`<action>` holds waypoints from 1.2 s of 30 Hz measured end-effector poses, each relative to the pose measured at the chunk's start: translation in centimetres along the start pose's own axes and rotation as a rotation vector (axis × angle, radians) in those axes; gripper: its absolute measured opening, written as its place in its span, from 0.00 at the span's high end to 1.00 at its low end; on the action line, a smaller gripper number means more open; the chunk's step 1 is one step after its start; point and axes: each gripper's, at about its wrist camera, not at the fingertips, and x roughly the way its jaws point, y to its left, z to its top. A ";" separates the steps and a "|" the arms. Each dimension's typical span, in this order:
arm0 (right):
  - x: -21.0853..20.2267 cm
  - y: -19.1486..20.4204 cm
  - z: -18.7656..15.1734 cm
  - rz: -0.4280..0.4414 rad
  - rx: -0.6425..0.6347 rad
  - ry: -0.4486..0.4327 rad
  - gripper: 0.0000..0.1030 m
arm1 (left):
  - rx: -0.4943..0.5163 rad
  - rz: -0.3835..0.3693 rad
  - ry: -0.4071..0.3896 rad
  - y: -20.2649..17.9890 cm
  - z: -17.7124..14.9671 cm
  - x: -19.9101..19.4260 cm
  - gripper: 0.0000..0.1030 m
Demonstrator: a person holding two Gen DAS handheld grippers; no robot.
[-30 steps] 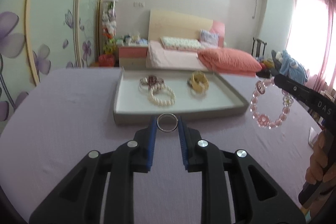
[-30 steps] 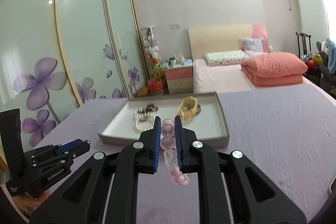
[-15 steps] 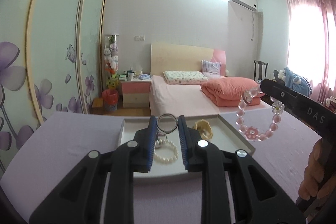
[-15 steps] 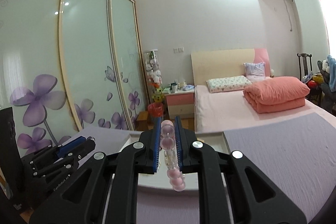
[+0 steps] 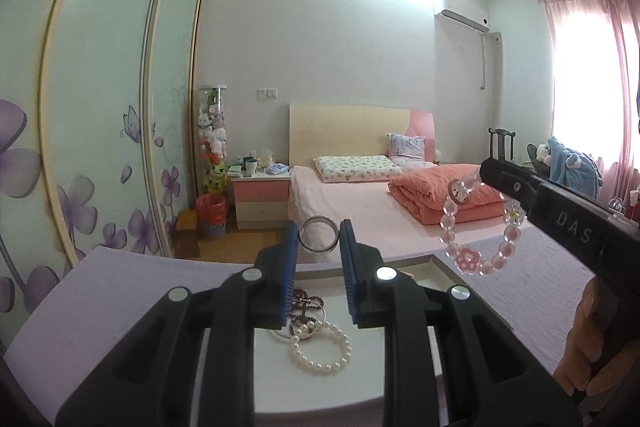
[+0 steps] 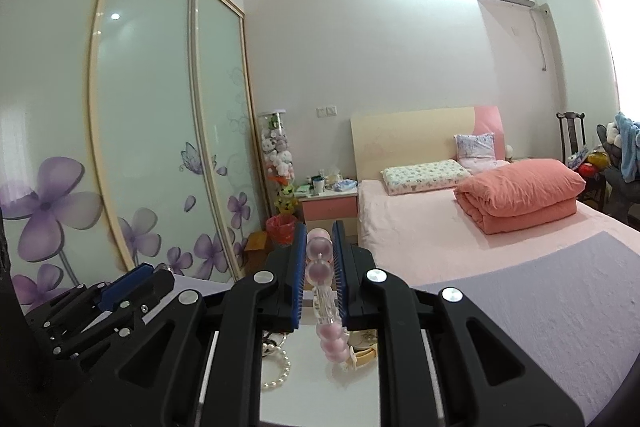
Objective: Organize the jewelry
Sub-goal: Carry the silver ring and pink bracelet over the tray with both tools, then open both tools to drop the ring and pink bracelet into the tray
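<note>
The thin silver metal ring (image 5: 319,234) is hard, light and slippery, so the left claw (image 5: 319,247) pinches its sides. The floppy pink and clear bead bracelet (image 6: 326,301) hangs from the closed right claw (image 6: 319,267). Both claws point almost level above the near white tray (image 5: 280,379) on the table.

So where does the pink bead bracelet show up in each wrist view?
Left wrist view: pink bead bracelet hangs at right, from the right gripper, above the tray.
Right wrist view: it sits centre, pinched between the blue pads, trailing downward.
Shared landmark: pearl bracelet in the tray.
</note>
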 end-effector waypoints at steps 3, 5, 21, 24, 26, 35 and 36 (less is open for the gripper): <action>1.6 -0.4 -0.9 -0.027 -0.003 0.031 0.86 | -0.004 0.001 0.024 0.1 -0.4 1.5 0.79; 2.5 -0.7 -1.5 -0.037 0.001 0.056 0.86 | -0.005 0.000 0.034 0.2 -0.7 2.1 0.79; 8.0 -2.5 -5.6 -0.058 0.039 0.232 0.86 | -0.042 0.002 0.171 1.0 -4.3 8.2 0.79; 7.8 -2.6 -5.7 -0.053 0.040 0.233 0.86 | -0.046 0.002 0.184 1.3 -4.9 8.7 0.79; 7.7 -2.5 -5.7 -0.052 0.036 0.228 0.86 | -0.046 0.001 0.190 1.3 -5.1 8.9 0.79; 7.1 -3.1 -5.1 -0.047 0.059 0.201 0.53 | -0.059 0.006 0.200 1.8 -5.4 8.8 0.55; 7.0 -3.1 -5.0 -0.048 0.061 0.199 0.53 | -0.063 0.012 0.200 2.0 -5.4 8.7 0.55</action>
